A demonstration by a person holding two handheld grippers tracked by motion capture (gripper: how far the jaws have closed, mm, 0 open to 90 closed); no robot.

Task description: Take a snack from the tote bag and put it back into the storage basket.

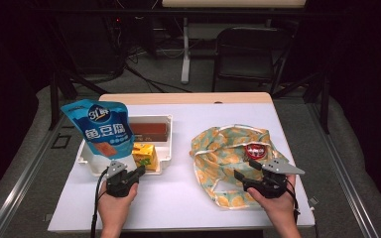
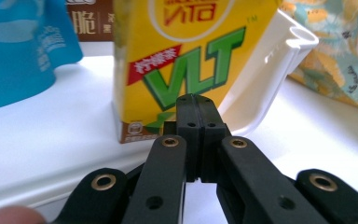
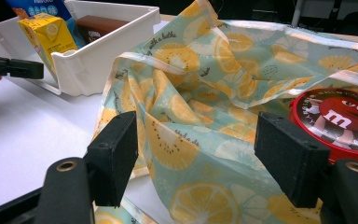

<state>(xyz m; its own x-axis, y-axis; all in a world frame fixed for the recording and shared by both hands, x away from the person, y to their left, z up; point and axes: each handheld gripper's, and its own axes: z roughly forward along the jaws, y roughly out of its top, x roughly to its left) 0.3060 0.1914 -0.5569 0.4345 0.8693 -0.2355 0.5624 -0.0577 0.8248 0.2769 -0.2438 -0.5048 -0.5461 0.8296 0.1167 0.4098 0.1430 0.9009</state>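
A yellow drink carton stands at the near right corner of a white tray. My left gripper is shut with nothing between its jaws, its tips just short of the carton's lower front. A lemon-print fabric bag lies crumpled on the right of the table, with a round red candy tin resting on it. My right gripper stands open over the bag's near edge, the tin close to its right-hand jaw.
A blue snack pouch stands upright at the tray's left end. A brown box lies at the tray's back. The white tabletop shows bare between the hands. A black chair stands beyond the table.
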